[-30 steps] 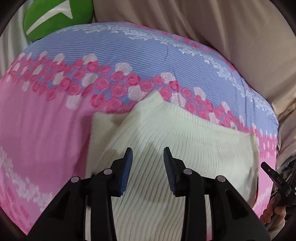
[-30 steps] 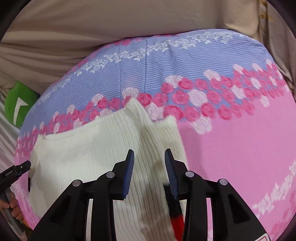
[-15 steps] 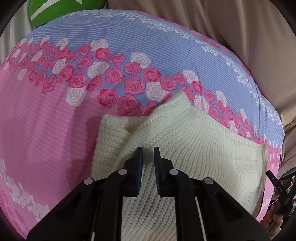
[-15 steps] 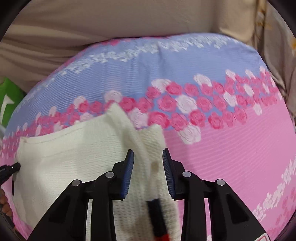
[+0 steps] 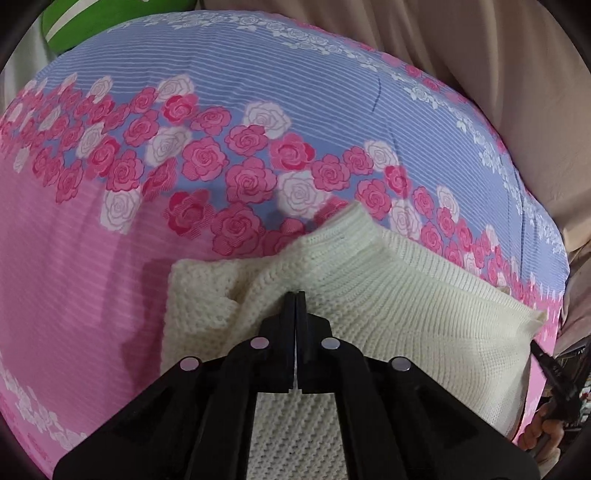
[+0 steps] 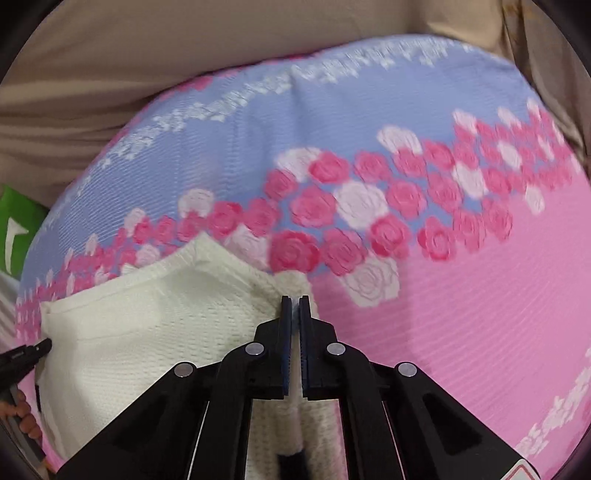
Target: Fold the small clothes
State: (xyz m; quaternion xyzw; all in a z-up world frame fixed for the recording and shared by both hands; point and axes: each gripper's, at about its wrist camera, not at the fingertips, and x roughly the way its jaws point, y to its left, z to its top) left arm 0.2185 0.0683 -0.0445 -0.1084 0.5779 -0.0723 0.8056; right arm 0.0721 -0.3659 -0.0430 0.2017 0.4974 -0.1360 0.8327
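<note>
A small cream knitted garment (image 5: 399, 306) lies on a pink and blue rose-print bedsheet (image 5: 155, 110). It also shows in the right wrist view (image 6: 147, 332). My left gripper (image 5: 296, 295) is shut on a raised fold of the knit near its upper left part. My right gripper (image 6: 294, 301) is shut on the garment's right edge, with cream knit pinched between the blue pads. Each gripper's tip peeks into the other view: the right one at the far right (image 5: 550, 362), the left one at the far left (image 6: 26, 354).
A green cushion (image 5: 110, 22) with a white mark sits beyond the sheet's far left corner. Beige fabric (image 6: 184, 55) rises behind the bed. Bare pink sheet (image 6: 461, 314) spreads to the right of the garment.
Both grippers closed from open to shut on the knit. Both moved forward and down onto the garment, and the fabric bunched up between the jaws.
</note>
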